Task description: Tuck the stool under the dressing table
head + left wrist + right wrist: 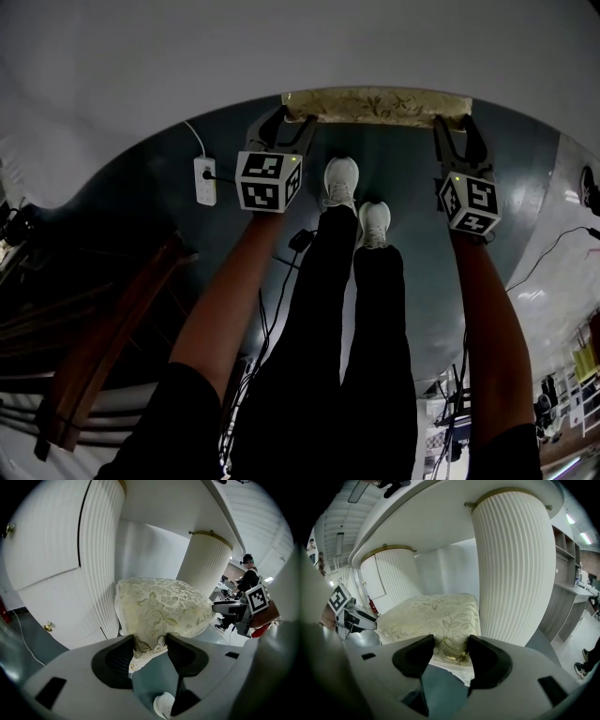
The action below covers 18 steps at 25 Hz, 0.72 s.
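Stool (375,105) sits on grey floor (405,161), mostly under white dressing table (281,47)

In the head view, the white dressing table top (281,47) hides the cream floral-upholstered stool (375,105) except its near edge. The lower-left picture edge cuts off a brown wooden furniture piece (112,337).

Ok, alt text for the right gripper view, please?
The right gripper grips the near corner of the stool, whose cream floral cushion sits between the fluted white pedestals of the dressing table. The left gripper shows at far left.
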{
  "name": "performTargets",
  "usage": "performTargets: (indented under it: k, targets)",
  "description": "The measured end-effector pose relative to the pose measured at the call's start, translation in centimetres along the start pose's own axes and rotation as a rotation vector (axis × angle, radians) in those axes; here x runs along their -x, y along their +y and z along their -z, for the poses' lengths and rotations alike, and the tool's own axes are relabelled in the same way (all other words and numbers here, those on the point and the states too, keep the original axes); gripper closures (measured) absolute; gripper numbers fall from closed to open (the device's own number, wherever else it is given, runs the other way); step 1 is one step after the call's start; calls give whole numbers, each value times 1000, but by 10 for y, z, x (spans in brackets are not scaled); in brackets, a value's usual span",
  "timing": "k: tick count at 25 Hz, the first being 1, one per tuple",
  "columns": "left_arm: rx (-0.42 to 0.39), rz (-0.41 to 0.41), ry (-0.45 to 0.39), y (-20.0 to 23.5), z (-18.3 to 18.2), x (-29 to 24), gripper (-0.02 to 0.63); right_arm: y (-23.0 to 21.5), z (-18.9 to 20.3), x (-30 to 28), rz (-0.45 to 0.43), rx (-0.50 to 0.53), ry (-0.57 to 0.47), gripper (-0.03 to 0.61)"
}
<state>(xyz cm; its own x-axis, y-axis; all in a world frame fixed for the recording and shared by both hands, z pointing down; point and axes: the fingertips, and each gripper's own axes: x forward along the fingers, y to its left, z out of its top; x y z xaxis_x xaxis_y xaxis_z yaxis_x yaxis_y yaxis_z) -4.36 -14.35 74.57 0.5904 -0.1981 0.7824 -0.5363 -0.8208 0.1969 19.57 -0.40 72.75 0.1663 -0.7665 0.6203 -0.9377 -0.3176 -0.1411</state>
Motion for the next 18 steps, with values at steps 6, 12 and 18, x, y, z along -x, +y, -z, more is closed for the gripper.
performTargets:
  k: [6,12,18]
  targets:
    - [8,10,3,-1,-4,-3,379,-4,-4,-5,3,2,-8,318]
    - [19,27,3,-1,-8,-5,379,-7,-9,-8,8,-3,-20,318]
    - [18,26,0,-2,-10,-9,379,-11,-9,-11,7,-12,-25,319]
